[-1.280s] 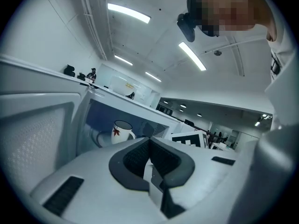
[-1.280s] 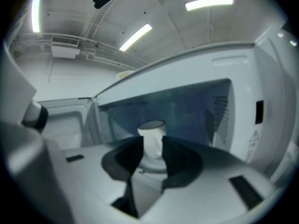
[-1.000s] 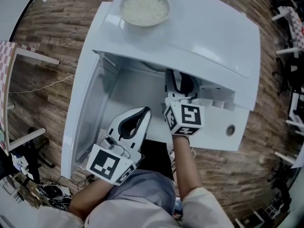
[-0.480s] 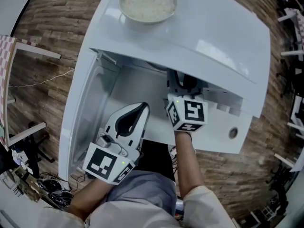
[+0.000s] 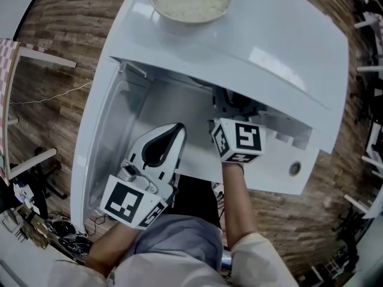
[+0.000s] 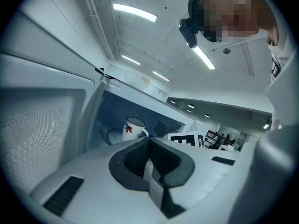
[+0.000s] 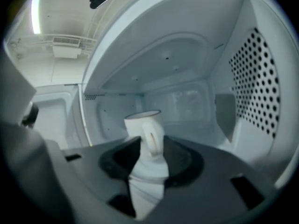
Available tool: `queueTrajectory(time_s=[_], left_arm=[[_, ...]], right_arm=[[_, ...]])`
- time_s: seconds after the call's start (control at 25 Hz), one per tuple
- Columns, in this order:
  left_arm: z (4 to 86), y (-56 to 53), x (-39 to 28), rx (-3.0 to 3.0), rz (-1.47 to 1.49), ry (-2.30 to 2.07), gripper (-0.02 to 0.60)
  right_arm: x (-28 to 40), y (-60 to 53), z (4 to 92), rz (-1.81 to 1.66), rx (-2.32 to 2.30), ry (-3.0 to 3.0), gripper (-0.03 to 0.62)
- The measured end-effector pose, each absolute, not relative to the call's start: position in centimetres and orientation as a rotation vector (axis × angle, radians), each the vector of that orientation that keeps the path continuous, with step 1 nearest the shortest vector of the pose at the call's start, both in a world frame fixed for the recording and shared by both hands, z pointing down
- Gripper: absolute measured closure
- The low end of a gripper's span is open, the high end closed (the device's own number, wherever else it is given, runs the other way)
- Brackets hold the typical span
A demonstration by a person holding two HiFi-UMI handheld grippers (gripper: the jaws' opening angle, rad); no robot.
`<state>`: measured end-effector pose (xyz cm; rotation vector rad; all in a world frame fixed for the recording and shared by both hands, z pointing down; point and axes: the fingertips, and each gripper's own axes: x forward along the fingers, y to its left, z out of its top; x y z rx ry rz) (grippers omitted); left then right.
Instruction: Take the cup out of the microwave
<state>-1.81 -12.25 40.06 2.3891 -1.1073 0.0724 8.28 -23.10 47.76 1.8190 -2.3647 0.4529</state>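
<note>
The right gripper (image 7: pixel 148 169) has just opened its jaws around the cup (image 7: pixel 144 125), so centre them before squeezing; the left gripper (image 6: pixel 150 164) is closed, empty.

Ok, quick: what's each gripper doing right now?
Left gripper: closed, empty.
Right gripper: open, jaws have just been opening; cup stands between them, not gripped.

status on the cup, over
Right gripper inside microwave, jaws just opened, nothing gripped, cup dead ahead. Left gripper shut, empty, outside. Door open, nothing blocking.
</note>
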Motion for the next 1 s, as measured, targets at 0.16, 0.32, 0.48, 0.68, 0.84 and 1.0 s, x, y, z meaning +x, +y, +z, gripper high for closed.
queueTrajectory(time_s=[0.16,0.32,0.48,0.68,0.84,1.0], left_arm=[[40.4,-12.4,-2.1,2.371,0.073,-1.113,0.567],[40.5,-12.4,-2.3,2.365,0.072,-1.12,0.566],[40.6,-12.5,-2.7,2.362,0.072,-1.129,0.568],[40.7,-12.6,-3.2,2.354,0.07,-1.138,0.567],[40.8,-12.6,-3.5,2.348,0.071,-1.142,0.567],[40.8,-12.6,-3.7,2.344,0.065,-1.15,0.567]], right_arm=[[7.9,-23.2,47.7,0.46,1.799,-2.385,0.431],[7.4,-23.3,47.7,0.425,1.784,-2.386,0.458],[7.2,-23.2,47.7,0.386,1.778,-2.378,0.487],[7.0,-23.2,47.7,0.321,1.762,-2.345,0.499],[7.0,-23.3,47.7,0.256,1.748,-2.295,0.51],[7.1,-23.3,47.6,0.246,1.767,-2.29,0.513]])
